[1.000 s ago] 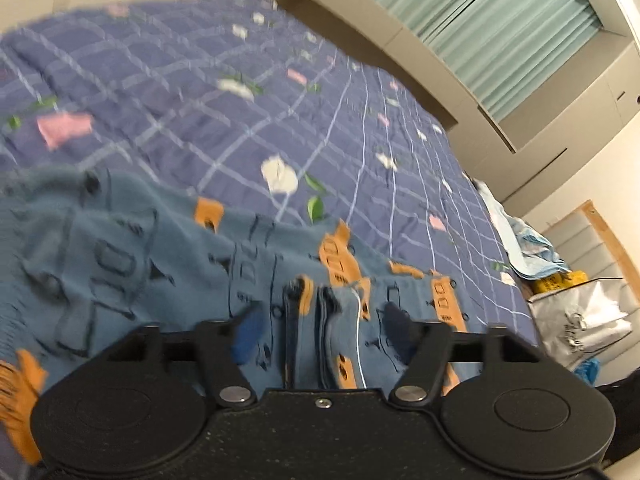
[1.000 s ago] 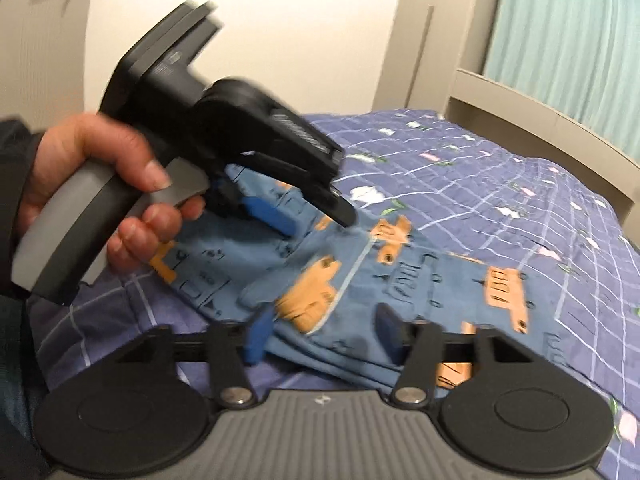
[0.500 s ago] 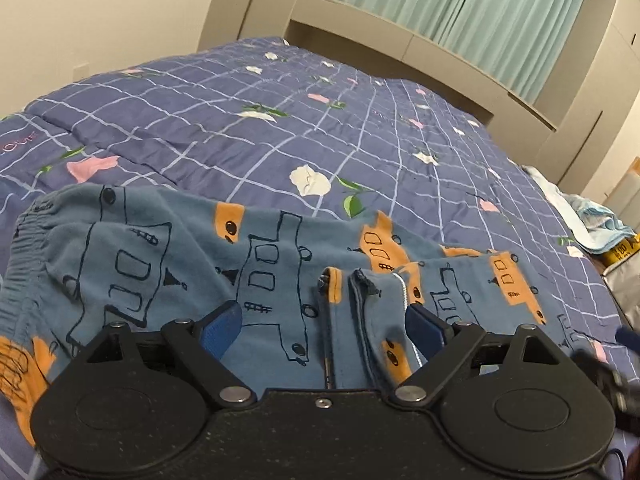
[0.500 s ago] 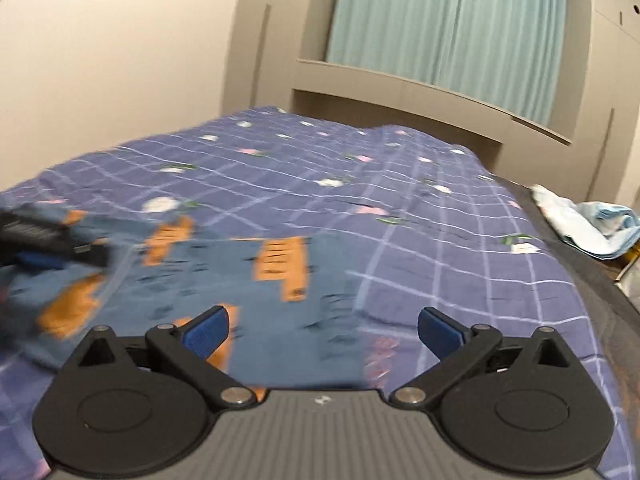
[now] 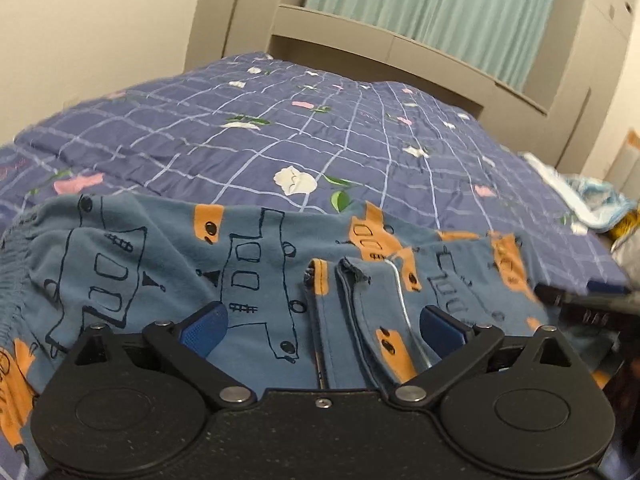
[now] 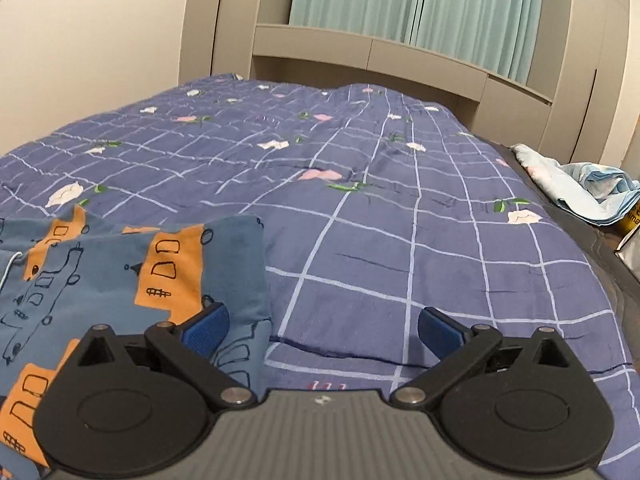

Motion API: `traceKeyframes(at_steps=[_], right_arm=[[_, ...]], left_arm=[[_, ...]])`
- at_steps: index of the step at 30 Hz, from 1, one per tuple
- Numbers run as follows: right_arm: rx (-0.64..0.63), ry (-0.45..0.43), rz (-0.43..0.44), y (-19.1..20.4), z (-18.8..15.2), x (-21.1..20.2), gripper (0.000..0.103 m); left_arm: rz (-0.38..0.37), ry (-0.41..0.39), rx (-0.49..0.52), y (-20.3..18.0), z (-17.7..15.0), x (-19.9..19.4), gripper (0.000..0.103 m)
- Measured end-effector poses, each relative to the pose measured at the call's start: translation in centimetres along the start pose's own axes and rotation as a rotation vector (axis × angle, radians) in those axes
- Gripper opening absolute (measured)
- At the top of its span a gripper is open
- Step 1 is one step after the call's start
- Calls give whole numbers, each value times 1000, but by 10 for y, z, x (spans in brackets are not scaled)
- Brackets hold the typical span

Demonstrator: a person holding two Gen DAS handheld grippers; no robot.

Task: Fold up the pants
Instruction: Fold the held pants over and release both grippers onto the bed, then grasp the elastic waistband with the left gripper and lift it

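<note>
Your left gripper (image 5: 322, 330) hangs over the pants (image 5: 168, 264), fingers still spreading, gripping nothing. Your right gripper (image 6: 322, 330) is released wide above the bed (image 6: 400, 220); the pants lie at its 9 o'clock, folded edge under the left finger (image 6: 206, 330).

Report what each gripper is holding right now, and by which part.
Nothing is held. The left gripper is opening over the pants; its pads don't press the cloth. The right gripper is open.
</note>
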State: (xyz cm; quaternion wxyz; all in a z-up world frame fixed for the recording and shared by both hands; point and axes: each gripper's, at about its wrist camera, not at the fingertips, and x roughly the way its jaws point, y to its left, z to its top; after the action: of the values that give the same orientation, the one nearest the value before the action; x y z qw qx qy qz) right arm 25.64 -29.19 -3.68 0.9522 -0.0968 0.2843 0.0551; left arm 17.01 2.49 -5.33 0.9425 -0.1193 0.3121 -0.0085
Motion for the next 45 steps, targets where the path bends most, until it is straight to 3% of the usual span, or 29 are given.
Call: traceKeyframes(at_steps=[2, 8, 11, 14, 17, 21, 27, 31, 33, 37, 39, 41, 45], right_arm=[[0, -14, -4, 0, 0, -4, 103], [31, -96, -9, 15, -2, -51, 103], [66, -141, 28, 37, -3, -79, 103], [23, -165, 74, 69, -3, -96, 103], [-74, -164, 117, 101, -3, -100, 103], [-182, -138, 112, 135, -6, -96, 103], [-225, -62, 95, 156, -22, -82, 103], [-262, -76, 69, 164, -27, -82, 103], [-255, -75, 75, 164, -28, -81, 103], [-237, -64, 92, 159, -27, -78, 103], [-233, -62, 95, 158, -27, -78, 103], [-235, -63, 94, 158, -27, -79, 103], [-240, -66, 89, 158, -27, -79, 103]], left_arm=[[1, 2, 6, 0, 0, -3, 102], [-19, -36, -118, 19, 2, -38, 102], [4, -80, -133, 30, -5, -66, 102], [27, -125, -133, 42, -16, -94, 102], [69, -159, -161, 59, -24, -115, 102], [121, -172, -235, 83, -27, -119, 102], [112, -135, -334, 112, -27, -108, 100], [181, -138, -341, 114, -26, -111, 79], [176, -146, -341, 113, -25, -115, 74], [185, -129, -332, 104, -18, -117, 45], [199, -136, -334, 104, -17, -117, 37], [207, -165, -333, 106, -16, -118, 11], [219, -254, -256, 103, -9, -123, 11]])
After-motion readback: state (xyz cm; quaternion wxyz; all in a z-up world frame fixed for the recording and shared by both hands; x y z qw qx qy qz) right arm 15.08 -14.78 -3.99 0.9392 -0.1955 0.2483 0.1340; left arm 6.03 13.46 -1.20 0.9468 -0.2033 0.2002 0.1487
